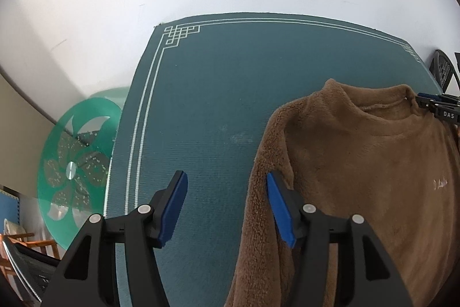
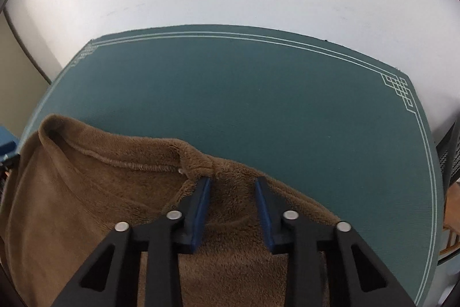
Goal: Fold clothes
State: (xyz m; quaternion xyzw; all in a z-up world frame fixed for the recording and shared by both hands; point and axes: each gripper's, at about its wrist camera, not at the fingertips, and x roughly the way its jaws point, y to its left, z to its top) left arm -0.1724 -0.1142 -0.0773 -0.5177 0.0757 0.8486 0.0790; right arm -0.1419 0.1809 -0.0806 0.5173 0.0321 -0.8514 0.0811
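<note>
A brown fleece sweater (image 1: 359,163) lies front up on the teal mat (image 1: 201,105), its collar toward the far edge. My left gripper (image 1: 227,186) hangs open above bare mat just left of the sweater's sleeve, and its right fingertip (image 1: 276,192) overlaps the sleeve edge. Only mat shows between its pads. In the right wrist view the sweater (image 2: 86,206) fills the lower left, and my right gripper (image 2: 232,183) is narrowed on a bunched ridge of fleece at the shoulder beside the collar. The same gripper (image 1: 428,102) shows at the right edge of the left wrist view.
The mat (image 2: 258,91) has white border lines and reaches back to a white wall. A round green glass table (image 1: 74,163) stands off its left edge, with a wooden chair (image 1: 26,243) below it. A black mesh object (image 2: 451,151) stands past the right edge.
</note>
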